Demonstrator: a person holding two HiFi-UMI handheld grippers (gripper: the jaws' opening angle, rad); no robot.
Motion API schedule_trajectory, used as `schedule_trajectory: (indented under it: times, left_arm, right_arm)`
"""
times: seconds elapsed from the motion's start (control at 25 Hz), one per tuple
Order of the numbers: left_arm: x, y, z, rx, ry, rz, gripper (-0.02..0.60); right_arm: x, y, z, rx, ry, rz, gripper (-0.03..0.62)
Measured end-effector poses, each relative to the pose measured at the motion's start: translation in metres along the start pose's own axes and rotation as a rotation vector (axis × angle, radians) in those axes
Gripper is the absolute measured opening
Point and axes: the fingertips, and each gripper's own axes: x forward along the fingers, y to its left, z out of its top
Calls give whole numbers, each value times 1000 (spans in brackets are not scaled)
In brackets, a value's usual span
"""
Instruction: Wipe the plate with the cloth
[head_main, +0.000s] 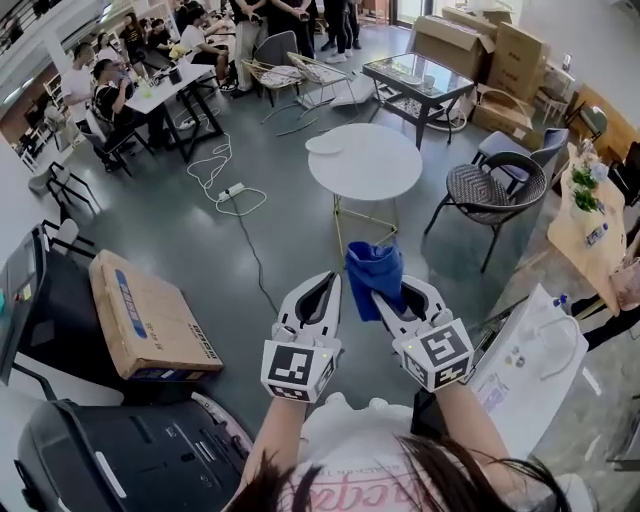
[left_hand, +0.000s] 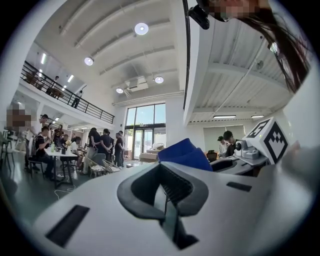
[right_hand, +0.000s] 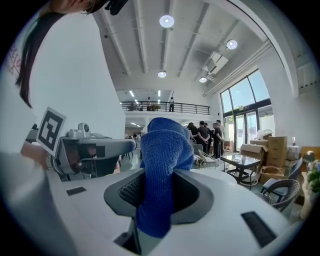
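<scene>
While I'm standing well back, the round white table (head_main: 365, 165) sits straight ahead on the floor, w/ the flat white plate (head_main: 323, 144) at its left edge. The blue microfibre cloth (right_hand: 162, 170) is pinched in my right gripper (head_main: 388, 293), bunched up past the jaws. The plate lies fwd and slightly left of it. My left gripper (head_main: 322, 288) is closed, empty, alongside.

One left gripper (head_main: 327, 279), one right gripper (head_main: 398, 292), one blue cloth (head_main: 374, 266), one round white table (head_main: 375, 168), one white plate (head_main: 323, 144), one wicker chair (head_main: 492, 190).
</scene>
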Motion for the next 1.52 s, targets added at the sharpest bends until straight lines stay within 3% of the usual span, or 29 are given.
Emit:
schedule_trajectory:
  times: [0.4, 0.68, 1.0, 1.52]
  left_arm:
    - [-11, 43, -10, 7, 21, -46, 8]
    - [2, 66, -20, -16, 27, -57, 8]
    - [52, 99, -20, -12, 19, -45, 8]
    - [192, 164, -17, -15, 21, 14, 8]
  right_arm:
    - [27, 17, -4, 70, -1, -84, 132]
    - [52, 10, -10, 63, 25, -106, 132]
    - [101, -29, -2, 68, 10, -92, 132]
    - [204, -142, 14, 54, 33, -38, 132]
